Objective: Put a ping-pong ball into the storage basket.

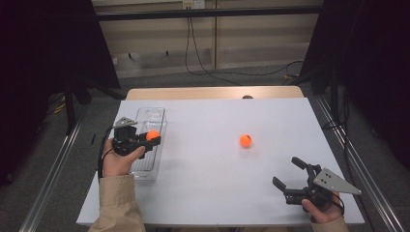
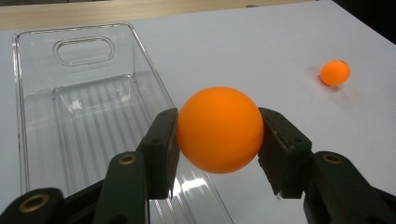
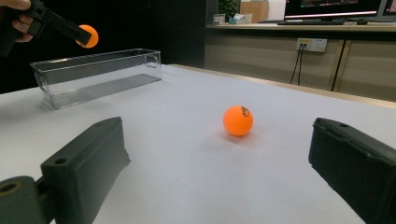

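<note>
Near edge of the white tabletop (image 1: 208, 193): right tongs (image 1: 289, 173), held in a hand at bottom right of the high view, jaws wide apart w/ nothing between them, resting low by the tabletop. In the right gripper view they point toward a loose orange ball (image 3: 238, 120) lying on the bare tabletop, well apart from the jaws. At left, left tongs (image 1: 153, 137) clamped on a second orange ball (image 2: 219, 129), one pad pressed to each side, ball clear of the surface. In the right gripper view the held ball hangs above the clear plastic bin (image 1: 150, 145); in the high view it sits over the bin's right-hand wall. Bin is long, ribbed on the bottom, handle slot at the far end, standing just beside the left hand (image 1: 118, 157). Beyond: wood table edge (image 1: 212, 93), cables (image 1: 203, 63) on the floor, dark curtains either side.
</note>
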The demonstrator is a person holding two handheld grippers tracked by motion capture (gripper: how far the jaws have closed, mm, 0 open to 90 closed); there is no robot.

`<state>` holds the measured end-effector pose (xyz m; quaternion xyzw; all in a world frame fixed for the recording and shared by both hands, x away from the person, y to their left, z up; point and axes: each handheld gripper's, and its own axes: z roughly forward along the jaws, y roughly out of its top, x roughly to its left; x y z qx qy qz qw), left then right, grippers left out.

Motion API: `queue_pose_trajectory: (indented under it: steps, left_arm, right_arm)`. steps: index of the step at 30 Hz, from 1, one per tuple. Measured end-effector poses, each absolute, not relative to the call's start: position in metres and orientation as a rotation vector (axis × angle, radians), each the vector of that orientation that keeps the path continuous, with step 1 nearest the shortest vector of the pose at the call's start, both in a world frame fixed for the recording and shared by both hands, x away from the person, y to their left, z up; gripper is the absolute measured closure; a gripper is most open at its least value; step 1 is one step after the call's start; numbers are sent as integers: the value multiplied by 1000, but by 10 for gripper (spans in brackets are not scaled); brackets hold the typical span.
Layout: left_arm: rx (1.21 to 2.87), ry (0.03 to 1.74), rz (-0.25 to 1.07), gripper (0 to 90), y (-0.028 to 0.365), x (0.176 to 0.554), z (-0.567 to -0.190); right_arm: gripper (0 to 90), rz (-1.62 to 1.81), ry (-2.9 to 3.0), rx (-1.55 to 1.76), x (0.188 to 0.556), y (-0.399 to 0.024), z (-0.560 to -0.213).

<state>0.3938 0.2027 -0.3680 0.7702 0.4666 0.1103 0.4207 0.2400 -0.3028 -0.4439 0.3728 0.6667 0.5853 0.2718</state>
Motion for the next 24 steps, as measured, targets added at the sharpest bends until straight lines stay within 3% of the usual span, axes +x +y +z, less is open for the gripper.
queue_pose_trajectory:
  steps: [24]
  left_arm:
    - [1931,1191,307,505,210,397,-375]
  right_arm:
    - [37,1574,1795,1003,240,-303,-444]
